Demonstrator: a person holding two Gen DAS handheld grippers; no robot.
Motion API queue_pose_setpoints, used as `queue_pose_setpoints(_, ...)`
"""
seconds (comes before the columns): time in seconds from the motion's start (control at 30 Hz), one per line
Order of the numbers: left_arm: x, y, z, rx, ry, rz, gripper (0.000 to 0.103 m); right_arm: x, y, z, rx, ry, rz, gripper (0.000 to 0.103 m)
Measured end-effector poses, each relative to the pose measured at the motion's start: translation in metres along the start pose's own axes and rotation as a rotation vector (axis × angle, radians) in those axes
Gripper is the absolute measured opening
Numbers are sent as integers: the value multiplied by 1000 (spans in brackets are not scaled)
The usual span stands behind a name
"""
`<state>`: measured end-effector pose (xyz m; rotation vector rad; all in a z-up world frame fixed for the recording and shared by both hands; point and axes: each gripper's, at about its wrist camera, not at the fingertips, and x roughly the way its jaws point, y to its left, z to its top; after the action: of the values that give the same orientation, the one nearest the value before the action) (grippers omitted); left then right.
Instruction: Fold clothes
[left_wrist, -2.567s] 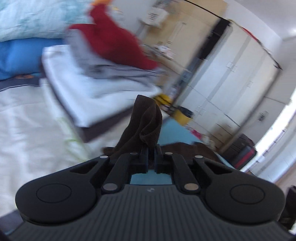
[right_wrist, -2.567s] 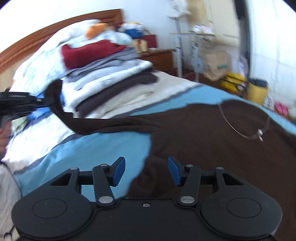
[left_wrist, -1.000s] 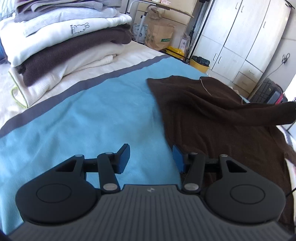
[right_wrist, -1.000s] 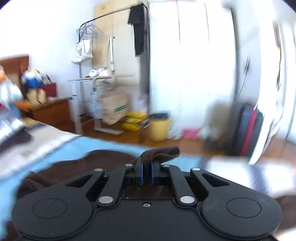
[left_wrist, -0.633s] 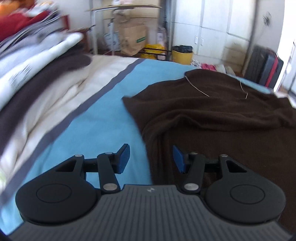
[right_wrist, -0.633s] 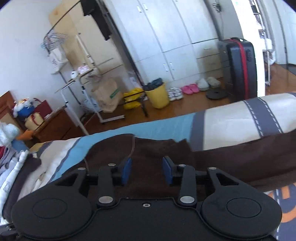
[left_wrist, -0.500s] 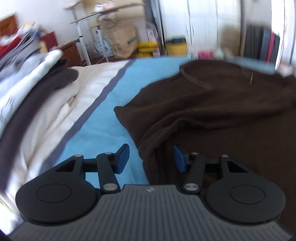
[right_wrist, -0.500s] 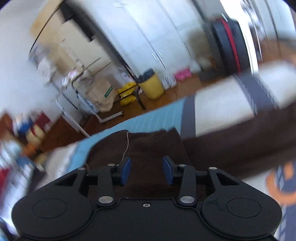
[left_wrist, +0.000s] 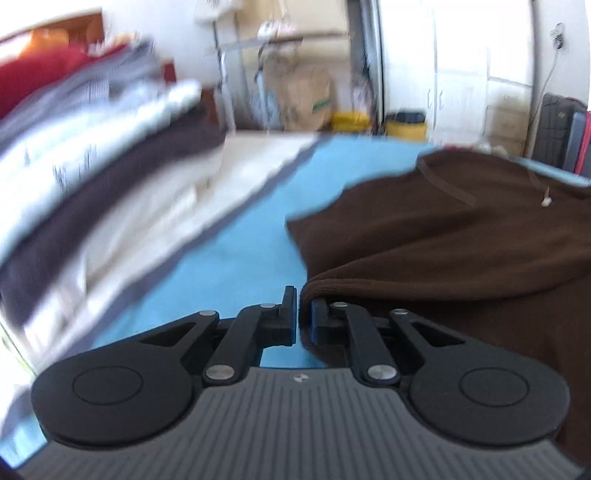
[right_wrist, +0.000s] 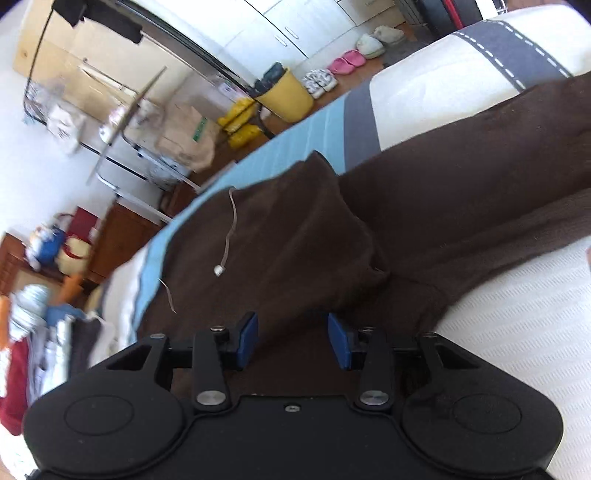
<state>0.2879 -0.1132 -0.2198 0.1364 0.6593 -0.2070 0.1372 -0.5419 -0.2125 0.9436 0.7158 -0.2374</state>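
A dark brown hoodie (left_wrist: 461, 236) lies spread on the blue and cream bedspread (left_wrist: 229, 254), with pale drawstrings on its hood. My left gripper (left_wrist: 303, 314) is shut on the hoodie's near left edge, where a fold of brown cloth sits pinched between the fingers. In the right wrist view the same hoodie (right_wrist: 332, 236) fills the middle, with one sleeve (right_wrist: 498, 206) stretched to the right across the cream cover. My right gripper (right_wrist: 292, 338) hovers open just above the brown cloth, nothing between its blue pads (right_wrist: 246, 341).
A tall pile of folded clothes (left_wrist: 85, 147) stands at the left on the bed. Beyond the bed's far edge are a yellow bin (right_wrist: 286, 94), a paper bag (left_wrist: 299, 98), white wardrobes (left_wrist: 461, 62) and a dark suitcase (left_wrist: 565, 136). A wooden nightstand (right_wrist: 122, 240) stands by the headboard.
My left gripper has gone from open above the bedspread to shut on the hoodie's edge. The right gripper let go of the cloth earlier and has tilted lower over the hoodie, still open.
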Motion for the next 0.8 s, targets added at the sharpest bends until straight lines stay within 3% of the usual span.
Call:
queue_pose_setpoints(0.1,-2,5,-1,-33,6,-7,18,5,1,-3,-19,-34,-28,65)
queue_pose_setpoints(0.2,-7,10,0,-71,-8,-32,16,10,-2,-4,-34,-113,-28,65)
queue_pose_setpoints(0.23,-10,11,0,-87,-23,-52,13,12,-3,-4,-39,-139,-27,61)
queue_pose_setpoints(0.27,-13,12,-1,-98,-49,-91,4,14,-3,-5,-58,-178,-39,55)
queue_pose_setpoints(0.33,-22,13,1,-91,-121,-174,4,15,6,-7,-155,-229,-71,7)
queue_pose_setpoints(0.43,-32,13,3,-80,-126,-197,4,-9,25,-7,-282,-315,-54,8)
queue_pose_setpoints(0.6,-18,31,-5,-170,12,-240,4,-31,56,6,-487,-152,-234,8)
queue_pose_setpoints(0.7,-15,32,-9,-112,81,-247,5,-25,46,-2,-582,-56,-420,11)
queue_pose_setpoints(0.8,-22,34,-6,-54,103,-257,7,-24,36,6,-556,-55,-436,22)
